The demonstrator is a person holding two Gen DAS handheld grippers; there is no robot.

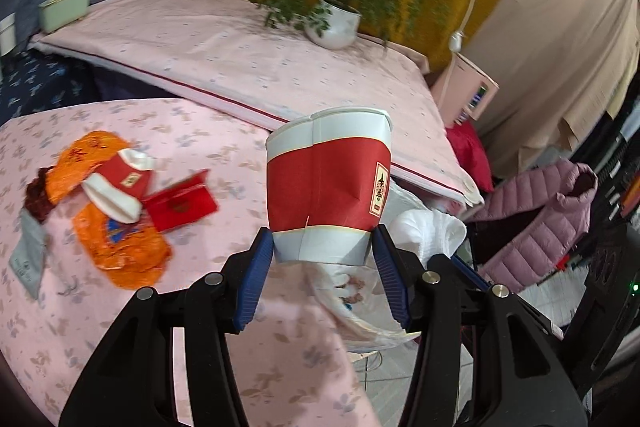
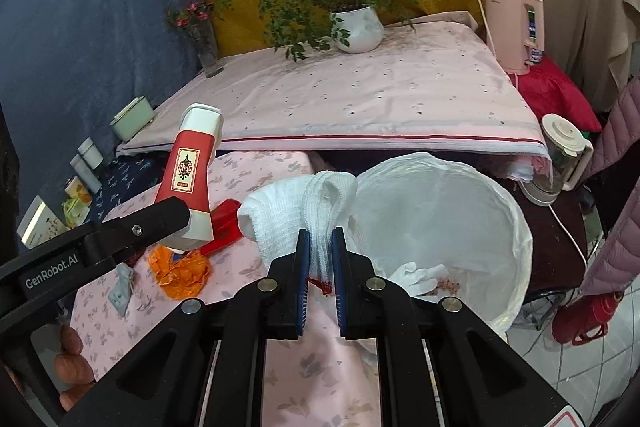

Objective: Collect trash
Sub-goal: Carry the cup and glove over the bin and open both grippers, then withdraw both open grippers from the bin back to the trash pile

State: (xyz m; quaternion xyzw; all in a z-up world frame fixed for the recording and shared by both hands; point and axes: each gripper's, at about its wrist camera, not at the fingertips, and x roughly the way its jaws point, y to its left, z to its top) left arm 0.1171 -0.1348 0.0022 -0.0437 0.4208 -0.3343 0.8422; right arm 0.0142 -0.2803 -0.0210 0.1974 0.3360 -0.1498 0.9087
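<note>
My left gripper (image 1: pixel 324 247) is shut on a flattened red and white paper cup (image 1: pixel 328 187) and holds it above the pink table edge; the cup also shows in the right wrist view (image 2: pixel 190 171). My right gripper (image 2: pixel 320 247) is shut on a white cloth (image 2: pixel 296 211) at the rim of the white-lined trash bin (image 2: pixel 516 227), which holds crumpled tissue (image 2: pixel 416 275). On the table lie another crushed red and white cup (image 1: pixel 118 183), orange wrappers (image 1: pixel 120 247), a red packet (image 1: pixel 180 205) and a grey sachet (image 1: pixel 28 255).
A raised pink-covered surface (image 2: pixel 360 99) behind holds a potted plant (image 2: pixel 358 27), a flower vase (image 2: pixel 204 43) and a green box (image 2: pixel 132 117). A pink appliance (image 2: pixel 516 27), a blender jug (image 2: pixel 564 151), a pink jacket (image 1: pixel 536 219) and a red flask (image 2: pixel 588 315) stand on the right.
</note>
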